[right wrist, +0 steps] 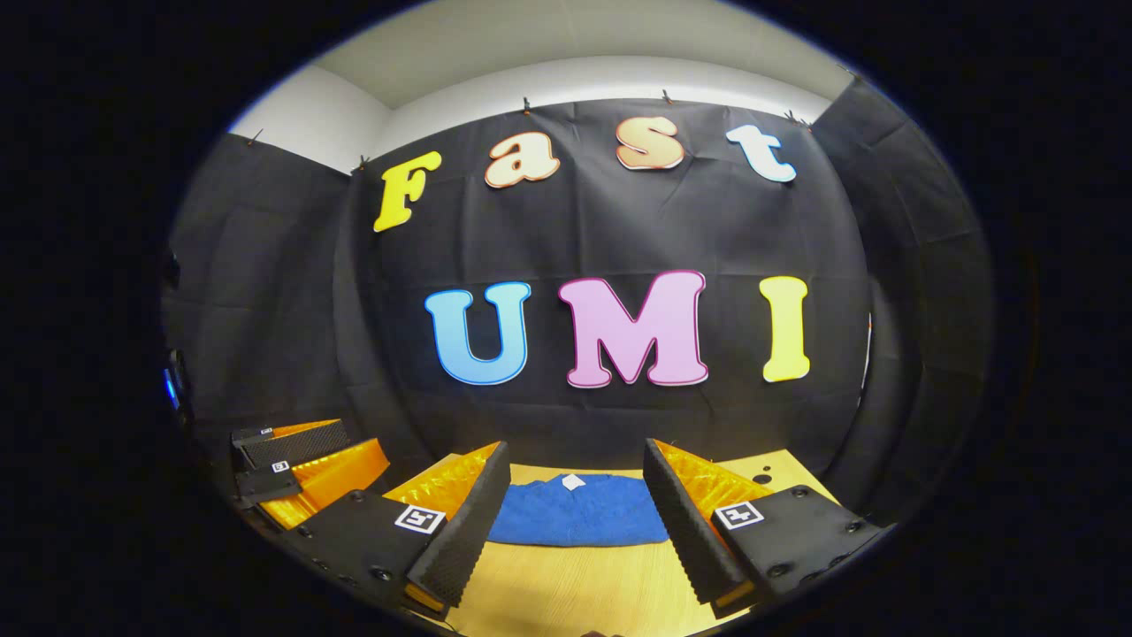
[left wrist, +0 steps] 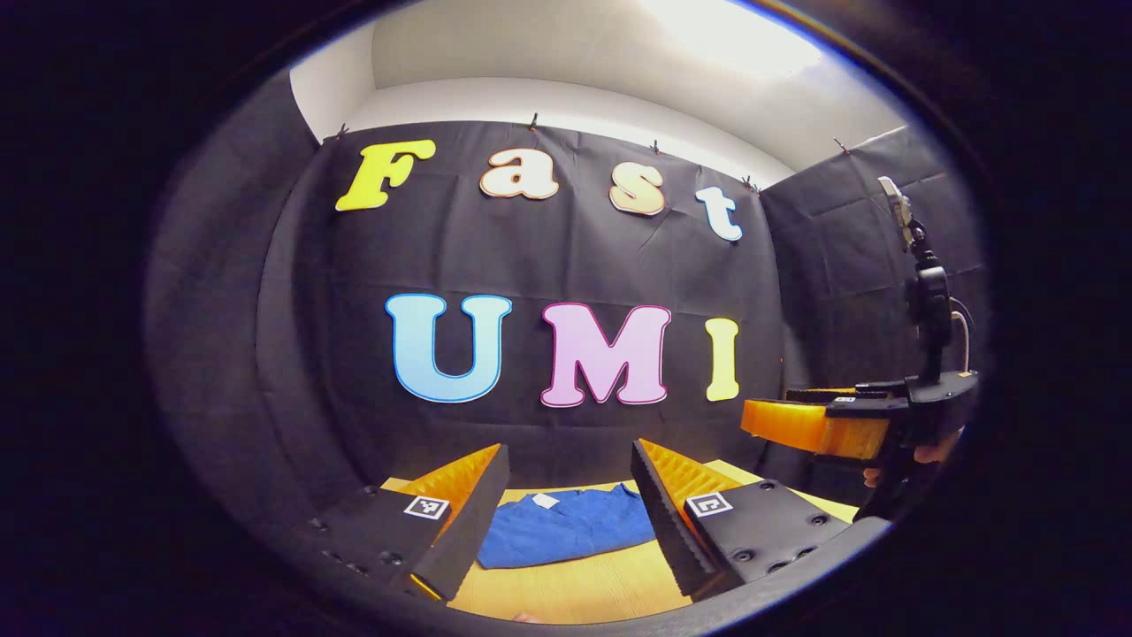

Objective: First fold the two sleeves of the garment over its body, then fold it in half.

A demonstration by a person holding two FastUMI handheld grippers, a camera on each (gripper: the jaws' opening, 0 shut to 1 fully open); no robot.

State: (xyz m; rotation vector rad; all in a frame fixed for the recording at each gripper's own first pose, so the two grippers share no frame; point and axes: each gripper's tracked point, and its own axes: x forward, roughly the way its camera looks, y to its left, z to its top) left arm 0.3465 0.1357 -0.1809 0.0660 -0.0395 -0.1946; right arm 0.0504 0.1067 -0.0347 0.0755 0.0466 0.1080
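Left gripper (left wrist: 566,482) held level above the table (left wrist: 575,588), jaws spread wide, nothing between them. Right gripper (right wrist: 575,482) likewise raised over the table, fingers parted and empty, level with its partner. Both clear of the table, side by side, near but not touching.

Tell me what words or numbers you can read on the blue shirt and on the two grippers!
white tag on the blue shirt: too small to read.
square markers on the left gripper: black-and-white patterns, no words.
marker squares on the right gripper: patterns too, no words.
So there are no words or numbers to read on them.
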